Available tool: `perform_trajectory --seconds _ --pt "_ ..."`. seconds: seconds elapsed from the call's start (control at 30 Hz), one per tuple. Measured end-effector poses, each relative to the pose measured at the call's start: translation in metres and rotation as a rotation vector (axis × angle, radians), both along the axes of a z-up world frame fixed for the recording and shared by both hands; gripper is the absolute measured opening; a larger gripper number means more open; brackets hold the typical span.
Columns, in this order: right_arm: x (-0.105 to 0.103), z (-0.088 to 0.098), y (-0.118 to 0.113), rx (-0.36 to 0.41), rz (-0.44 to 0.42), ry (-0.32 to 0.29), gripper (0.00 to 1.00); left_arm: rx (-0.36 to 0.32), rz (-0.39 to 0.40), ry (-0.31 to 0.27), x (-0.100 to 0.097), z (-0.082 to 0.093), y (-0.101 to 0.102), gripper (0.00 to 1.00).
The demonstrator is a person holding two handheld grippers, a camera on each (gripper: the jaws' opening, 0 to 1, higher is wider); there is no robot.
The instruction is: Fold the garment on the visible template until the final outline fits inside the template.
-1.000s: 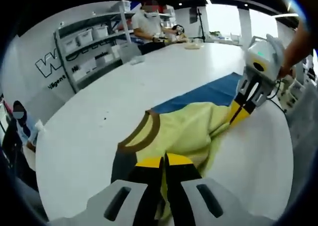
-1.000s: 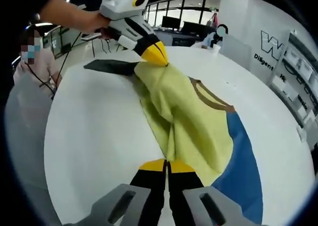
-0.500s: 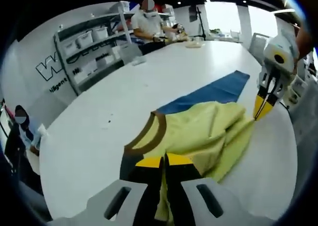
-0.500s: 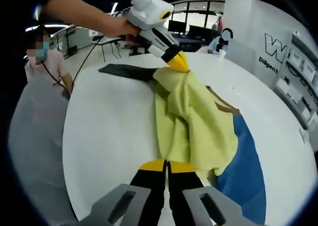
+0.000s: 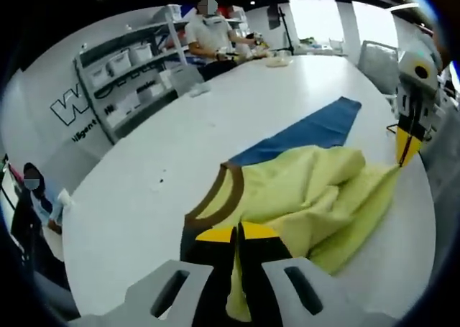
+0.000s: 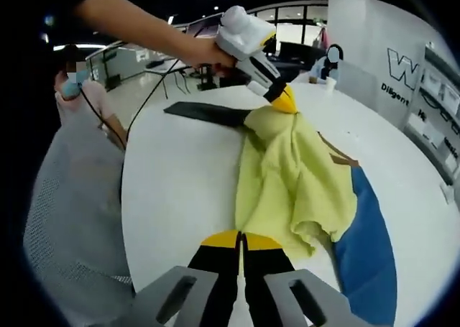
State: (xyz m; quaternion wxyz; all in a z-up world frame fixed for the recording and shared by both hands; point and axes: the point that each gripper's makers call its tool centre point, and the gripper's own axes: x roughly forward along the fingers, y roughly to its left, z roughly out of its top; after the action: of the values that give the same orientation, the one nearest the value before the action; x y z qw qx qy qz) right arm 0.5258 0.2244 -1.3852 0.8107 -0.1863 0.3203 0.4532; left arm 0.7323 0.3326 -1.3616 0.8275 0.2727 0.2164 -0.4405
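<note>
Garment [image 5: 302, 197] front and centre: a pale yellow top with a brown collar band [image 5: 215, 197], bunched and lifted off the white table [image 5: 129, 197], strung between the two grippers. Left gripper [image 5: 237, 233], seen along its own jaws in the left gripper view, has its yellow tips pressed together with yellow cloth pinched between them at the end of the garment nearest the collar. Over in the right gripper view, that same left gripper [image 6: 285, 103] comes in from above the garment, held in a person's hand [image 6: 205, 52], its tip buried in the top of the yellow folds. Right gripper [image 6: 241, 238] has its jaws closed too, clamped on the garment's other end; in the left gripper view it hangs point-down at the far corner of the cloth [image 5: 406, 146], the fabric stretched up to its tip. Beyond the garment lies the blue template [image 5: 309, 129], flat on the table, with the yellow cloth draped over its near end. A dark strip [image 6: 205, 113] lies on the table just behind the garment. Shelving [image 5: 136, 68] stands well behind the garment, with a seated person [image 5: 212, 36] nearby.
</note>
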Motion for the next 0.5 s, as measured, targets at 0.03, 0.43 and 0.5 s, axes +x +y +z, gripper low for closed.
perform_trajectory --seconds 0.03,0.43,0.5 --pt "-0.005 0.001 0.002 0.003 0.011 0.003 0.0 0.001 -0.001 -0.002 0.0 0.0 0.0 0.09" --pt "-0.028 0.007 0.005 0.031 0.046 0.036 0.0 0.019 -0.023 -0.024 0.002 -0.001 0.0 0.09" --pt "-0.028 0.006 0.004 0.031 0.041 0.04 0.0 0.025 -0.028 -0.031 0.001 -0.002 0.0 0.09"
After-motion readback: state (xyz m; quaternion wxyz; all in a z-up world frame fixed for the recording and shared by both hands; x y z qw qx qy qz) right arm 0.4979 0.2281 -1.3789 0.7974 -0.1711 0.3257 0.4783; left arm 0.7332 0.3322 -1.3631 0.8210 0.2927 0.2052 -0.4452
